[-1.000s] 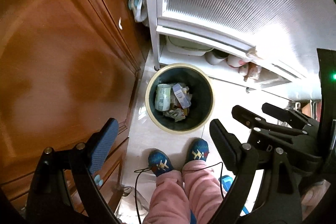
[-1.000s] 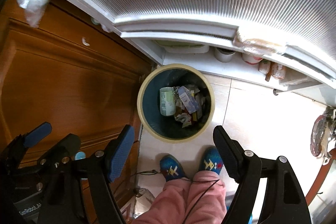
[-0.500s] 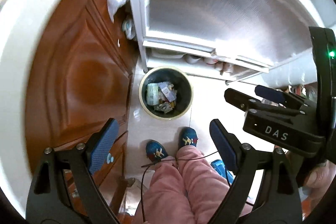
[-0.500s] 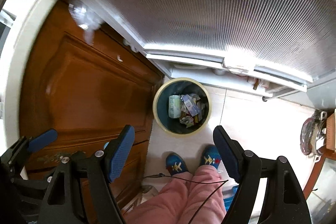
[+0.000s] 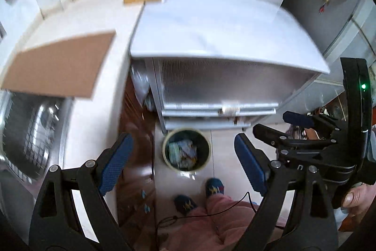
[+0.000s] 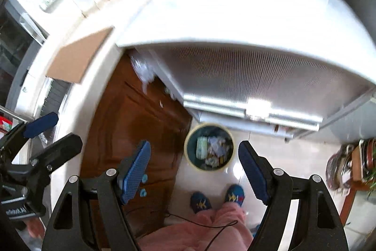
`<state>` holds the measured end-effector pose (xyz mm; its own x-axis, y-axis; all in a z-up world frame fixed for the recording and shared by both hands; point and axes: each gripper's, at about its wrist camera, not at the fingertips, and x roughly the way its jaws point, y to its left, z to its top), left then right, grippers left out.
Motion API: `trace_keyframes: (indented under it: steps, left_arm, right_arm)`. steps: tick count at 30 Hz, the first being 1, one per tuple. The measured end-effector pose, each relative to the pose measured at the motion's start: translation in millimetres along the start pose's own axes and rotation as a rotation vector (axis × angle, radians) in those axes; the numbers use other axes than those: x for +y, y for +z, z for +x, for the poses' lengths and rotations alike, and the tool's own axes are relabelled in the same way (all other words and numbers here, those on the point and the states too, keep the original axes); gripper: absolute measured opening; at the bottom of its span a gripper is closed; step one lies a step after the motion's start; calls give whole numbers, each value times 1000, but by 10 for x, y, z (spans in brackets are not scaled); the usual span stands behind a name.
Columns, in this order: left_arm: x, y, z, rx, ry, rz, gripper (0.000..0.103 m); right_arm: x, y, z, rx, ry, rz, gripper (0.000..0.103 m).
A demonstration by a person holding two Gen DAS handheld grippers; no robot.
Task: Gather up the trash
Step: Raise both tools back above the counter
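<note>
Both hand-held grippers [image 5: 183, 159] [image 6: 193, 167] gape empty above the bin [image 5: 186, 152] beside the cabinet's edge [image 6: 131, 131].

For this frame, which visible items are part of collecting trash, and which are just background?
Part of the job:
- trash bin on the floor, already holding wrappers and paper
- left gripper, jaws open, empty
- right gripper, jaws open, empty

Just lying about:
- brown cardboard sheet on the counter
- wooden cabinet door
- ribbed white cabinet
- dish rack
</note>
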<state>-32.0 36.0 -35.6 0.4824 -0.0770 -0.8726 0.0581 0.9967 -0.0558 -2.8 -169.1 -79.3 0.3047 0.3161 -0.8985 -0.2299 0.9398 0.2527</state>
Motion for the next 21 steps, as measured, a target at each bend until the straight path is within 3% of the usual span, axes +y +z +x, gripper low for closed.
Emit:
trace_keyframes:
  steps: [8,14,21]
  left_arm:
    - [212,332,-590,-113,-31,-29,86]
    - [428,645,-942,-182,-38,-64,88]
    - [665,1114,-1208,-231,-10,-126,93]
  right_arm:
    - [216,356,-793,-157,-6,-22,78]
    - [409,675,-1154,-223,-14,-103,78]
    - [582,1395,-1390,-258,-2,-211,78]
